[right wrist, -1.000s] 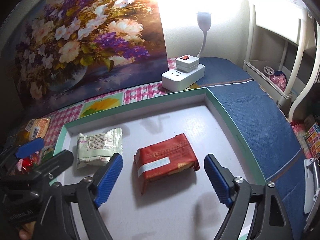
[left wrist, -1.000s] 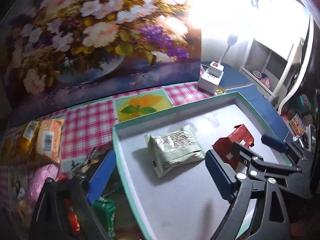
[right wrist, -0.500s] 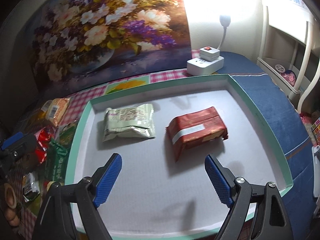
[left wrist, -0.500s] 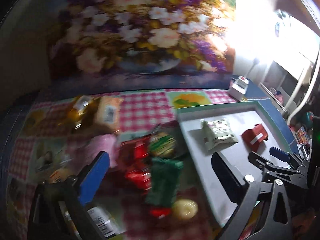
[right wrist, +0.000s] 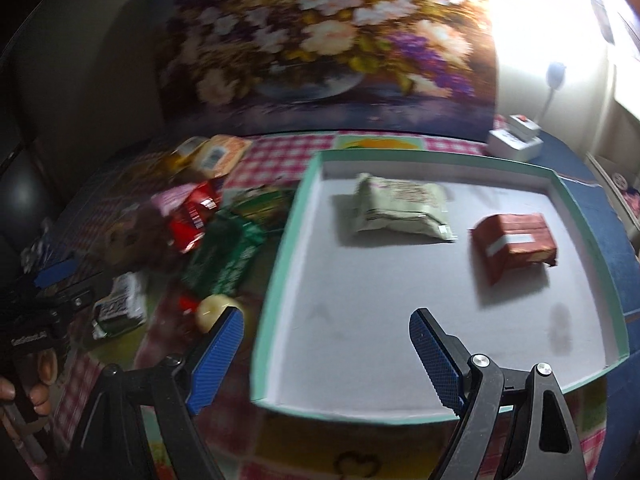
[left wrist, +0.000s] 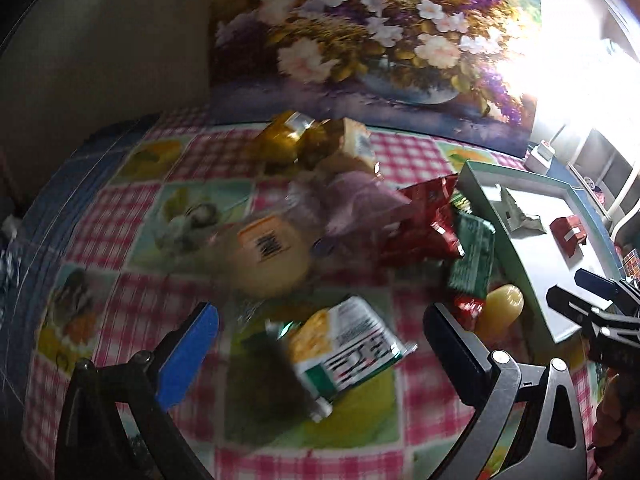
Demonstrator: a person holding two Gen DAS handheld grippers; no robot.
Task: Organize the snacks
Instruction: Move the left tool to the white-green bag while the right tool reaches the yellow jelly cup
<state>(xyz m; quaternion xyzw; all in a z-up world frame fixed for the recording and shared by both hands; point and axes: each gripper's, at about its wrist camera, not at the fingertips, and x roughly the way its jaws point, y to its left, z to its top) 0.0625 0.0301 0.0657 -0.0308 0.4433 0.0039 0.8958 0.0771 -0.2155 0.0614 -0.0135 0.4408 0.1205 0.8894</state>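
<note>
Pink-and-white checked cloth with fruit panels covers the table, and a large painted canvas of flowers in a vase leans against the wall behind it, with strong light flooding the upper right of both views. At the right of the left wrist view lies the shallow teal-rimmed tray with a pale grey floor. Two packets already lie inside it, well apart: a pale green foil snack pack and a red-brown wrapped bar. So the sorting looks barely begun. Most of it remains: a heap of loose snacks sits on the cloth left of the tray, among them a green-and-white printed packet, a dark green wrapper, a shiny red bag and a round yellow bun pack. The left gripper hangs wide open and empty over the green-and-white packet, seemingly the next pick. The right gripper, also spread wide and holding nothing, hovers over the tray's near left corner.
</note>
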